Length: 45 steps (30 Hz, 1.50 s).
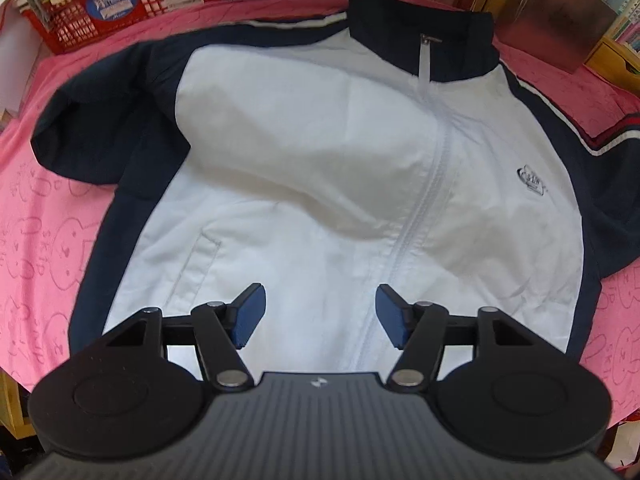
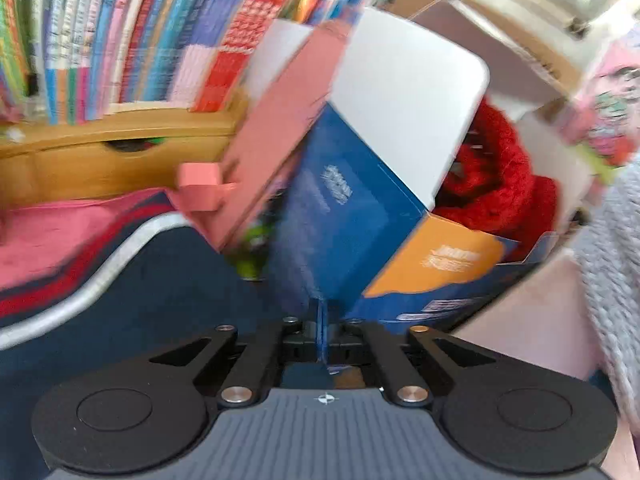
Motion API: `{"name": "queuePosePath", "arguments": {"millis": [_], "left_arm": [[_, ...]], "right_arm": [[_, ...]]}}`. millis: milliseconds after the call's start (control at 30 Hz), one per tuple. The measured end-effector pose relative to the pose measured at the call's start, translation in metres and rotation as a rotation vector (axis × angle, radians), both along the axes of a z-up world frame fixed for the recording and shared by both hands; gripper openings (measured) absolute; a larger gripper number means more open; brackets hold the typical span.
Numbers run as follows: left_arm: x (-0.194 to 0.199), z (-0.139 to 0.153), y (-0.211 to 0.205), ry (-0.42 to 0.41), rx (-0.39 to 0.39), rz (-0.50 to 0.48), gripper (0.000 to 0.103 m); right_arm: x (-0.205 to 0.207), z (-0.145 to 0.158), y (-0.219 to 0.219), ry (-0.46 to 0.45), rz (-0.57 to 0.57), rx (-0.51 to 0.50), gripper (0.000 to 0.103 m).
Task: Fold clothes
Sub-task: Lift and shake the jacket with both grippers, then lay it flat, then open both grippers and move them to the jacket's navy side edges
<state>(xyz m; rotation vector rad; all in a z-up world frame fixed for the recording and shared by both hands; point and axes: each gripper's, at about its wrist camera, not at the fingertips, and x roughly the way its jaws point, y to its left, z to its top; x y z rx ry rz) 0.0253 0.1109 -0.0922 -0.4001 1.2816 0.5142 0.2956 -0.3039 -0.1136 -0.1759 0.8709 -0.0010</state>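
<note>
Jacket (image 1: 320,184), 1, flat w/ left tongs (image 1: 318,316) spread above hem.

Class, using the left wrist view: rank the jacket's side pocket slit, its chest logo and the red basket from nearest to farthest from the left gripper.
1. Side pocket slit, just ahead-left of the left gripper.
2. Chest logo, farther, right.
3. Red basket, beyond the jacket, top left.

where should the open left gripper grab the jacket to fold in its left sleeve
Pinch the navy sleeve near its rounded outer end, coming from the pink cloth side. That end lies free, spread away from the white body. The left gripper hangs open over the hem.
</note>
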Motion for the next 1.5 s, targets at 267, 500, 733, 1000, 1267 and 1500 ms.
{"name": "queuePosePath", "arguments": {"millis": [267, 500, 733, 1000, 1267, 1500], "left_arm": [[-0.017, -0.003, 0.0, 0.036, 0.021, 0.017, 0.073], [-0.049, -0.022, -0.002, 0.084, -0.014, 0.074, 0.073], [-0.046, -0.01, 0.015, 0.01, -0.011, 0.101, 0.073], [-0.011, 0.034, 0.081, -0.096, 0.225, 0.029, 0.082], [-0.08, -0.003, 0.112, 0.052, 0.169, 0.14, 0.087], [-0.128, -0.039, 0.132, 0.089, 0.085, 0.193, 0.087]], "right_arm": [[-0.064, -0.009, 0.113, 0.045, 0.61, 0.081, 0.103], [-0.049, -0.099, 0.219, 0.11, 0.718, -0.11, 0.098], [-0.047, -0.086, 0.23, 0.132, 0.695, -0.083, 0.004], [0.031, -0.052, 0.252, -0.148, 0.558, -0.28, 0.003], [-0.049, -0.018, 0.159, 0.167, 0.675, 0.299, 0.058], [-0.208, -0.08, 0.077, 0.458, 0.305, 0.401, 0.058]]}}
